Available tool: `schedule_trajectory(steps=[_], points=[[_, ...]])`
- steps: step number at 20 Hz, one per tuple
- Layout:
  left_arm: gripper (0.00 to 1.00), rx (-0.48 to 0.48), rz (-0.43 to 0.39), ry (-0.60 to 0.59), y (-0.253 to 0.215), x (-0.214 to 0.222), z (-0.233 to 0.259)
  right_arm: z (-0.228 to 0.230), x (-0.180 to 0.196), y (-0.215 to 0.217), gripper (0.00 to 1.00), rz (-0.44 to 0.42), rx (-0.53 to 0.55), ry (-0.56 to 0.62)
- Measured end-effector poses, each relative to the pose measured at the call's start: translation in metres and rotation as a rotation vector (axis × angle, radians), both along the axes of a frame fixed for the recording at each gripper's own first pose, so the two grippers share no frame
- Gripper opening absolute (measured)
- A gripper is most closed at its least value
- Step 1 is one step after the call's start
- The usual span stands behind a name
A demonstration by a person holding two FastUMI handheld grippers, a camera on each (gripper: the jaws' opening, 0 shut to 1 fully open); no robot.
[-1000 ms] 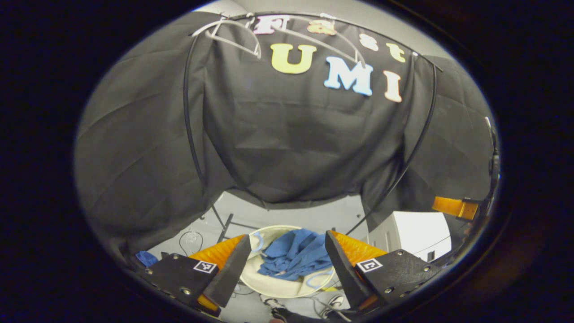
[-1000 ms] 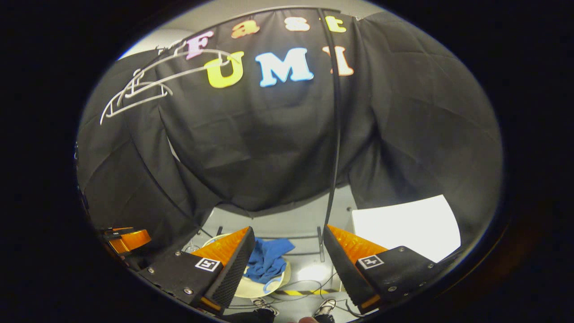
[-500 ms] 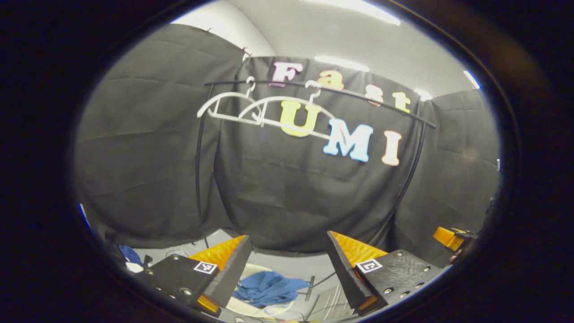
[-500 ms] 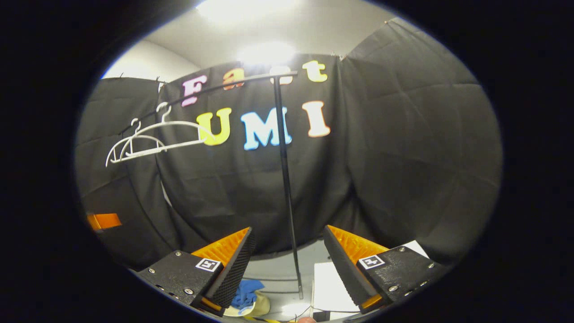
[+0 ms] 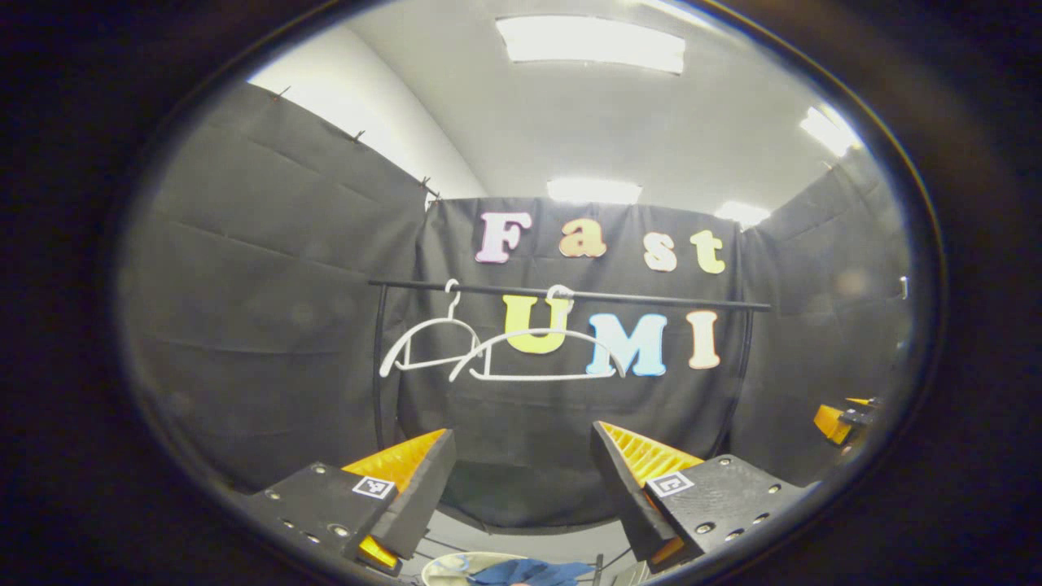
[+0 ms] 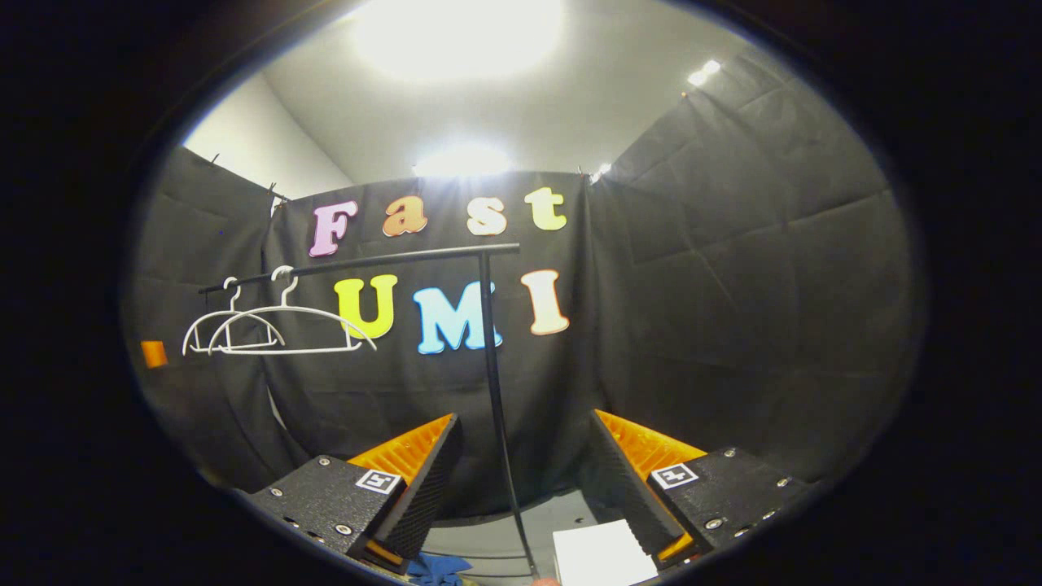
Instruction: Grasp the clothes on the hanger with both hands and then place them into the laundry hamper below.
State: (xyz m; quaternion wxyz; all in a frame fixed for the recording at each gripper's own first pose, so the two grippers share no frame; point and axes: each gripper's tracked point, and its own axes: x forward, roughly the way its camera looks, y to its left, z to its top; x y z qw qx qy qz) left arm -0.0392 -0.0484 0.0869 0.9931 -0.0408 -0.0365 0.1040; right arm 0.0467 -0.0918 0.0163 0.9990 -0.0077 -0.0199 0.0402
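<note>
Both grippers have swung up from the floor to face the rail (image 5: 570,295). The 2 hangers (image 5: 505,354) hang bare. The clothes (image 5: 529,572), blue, lie in the hamper (image 5: 444,568) below. Left gripper (image 5: 521,480) and right gripper (image 6: 521,476) stand released, holding nothing. Judgement: task done.

Two thin white hangers (image 5: 488,350) are looking like smooth plastic, hanging from a slim black rail (image 5: 570,293) with a matt, metal-like finish. Matt black cloth, creased into soft folds, is covering the wall (image 6: 733,285). The ceiling (image 5: 635,122) is looking smooth and painted pale, with glowing light panels. The left gripper (image 5: 521,456) is showing ribbed fingers (image 5: 643,456) on grainy, matt mounts with bright screw heads. Crumpled blue cloth (image 5: 529,571) is lying in a pale, smooth hamper (image 5: 444,567).
</note>
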Motion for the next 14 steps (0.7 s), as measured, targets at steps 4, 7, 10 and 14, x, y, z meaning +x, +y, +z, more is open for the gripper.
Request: schedule_trajectory(steps=[4, 7, 10, 14], points=[[0.96, -0.021, 0.012, -0.094, 0.03, -0.026, 0.013, 0.013, -0.017, 0.015, 0.92, -0.009, -0.025, -0.071], [0.96, -0.073, 0.032, -0.073, 0.051, -0.036, -0.012, 0.01, -0.021, 0.017, 0.95, -0.012, -0.001, -0.059], [0.96, -0.082, 0.051, -0.088, 0.069, -0.042, -0.016, 0.013, -0.023, 0.015, 0.95, -0.031, 0.011, -0.064], [0.95, -0.069, 0.052, -0.075, 0.079, -0.032, -0.022, 0.017, -0.026, 0.018, 0.95, -0.051, -0.001, -0.06]])
